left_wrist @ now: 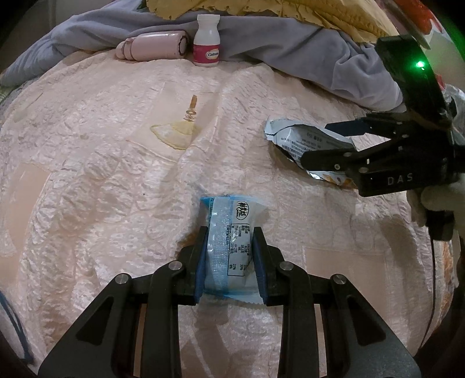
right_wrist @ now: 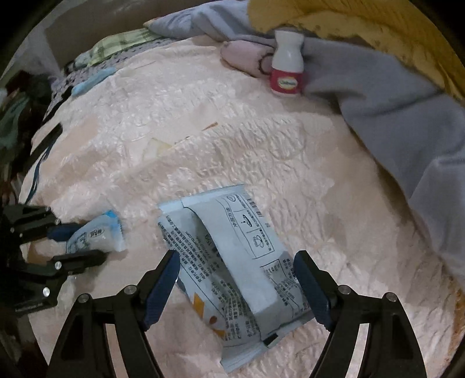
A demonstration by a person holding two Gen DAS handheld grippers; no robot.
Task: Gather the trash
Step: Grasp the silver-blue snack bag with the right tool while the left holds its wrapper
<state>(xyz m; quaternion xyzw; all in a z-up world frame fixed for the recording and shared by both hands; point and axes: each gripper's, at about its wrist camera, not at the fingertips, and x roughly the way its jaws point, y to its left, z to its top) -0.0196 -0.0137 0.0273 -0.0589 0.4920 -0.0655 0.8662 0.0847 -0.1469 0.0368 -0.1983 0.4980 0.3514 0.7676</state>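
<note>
A small blue and white snack wrapper (left_wrist: 232, 212) is pinched upright between the pads of my left gripper (left_wrist: 231, 241), just above the pink quilted bedspread (left_wrist: 101, 145). From the right wrist, that gripper (right_wrist: 93, 240) and its wrapper (right_wrist: 98, 232) appear at the left edge. A larger grey-blue printed packet (right_wrist: 226, 226) with a torn end lies flat on the bedspread. My right gripper (right_wrist: 237, 254) straddles it, open, one blue pad at each long edge and neither squeezing. In the left wrist view the right gripper (left_wrist: 315, 143) reaches in from the right over the packet (left_wrist: 290, 136).
A white pill bottle with a red label (left_wrist: 206, 40) stands at the far side beside a pink case (left_wrist: 151, 45). A grey cloth (left_wrist: 319, 52) and a yellow blanket (left_wrist: 261, 8) are heaped behind. A gloved hand (left_wrist: 436, 200) holds the right gripper.
</note>
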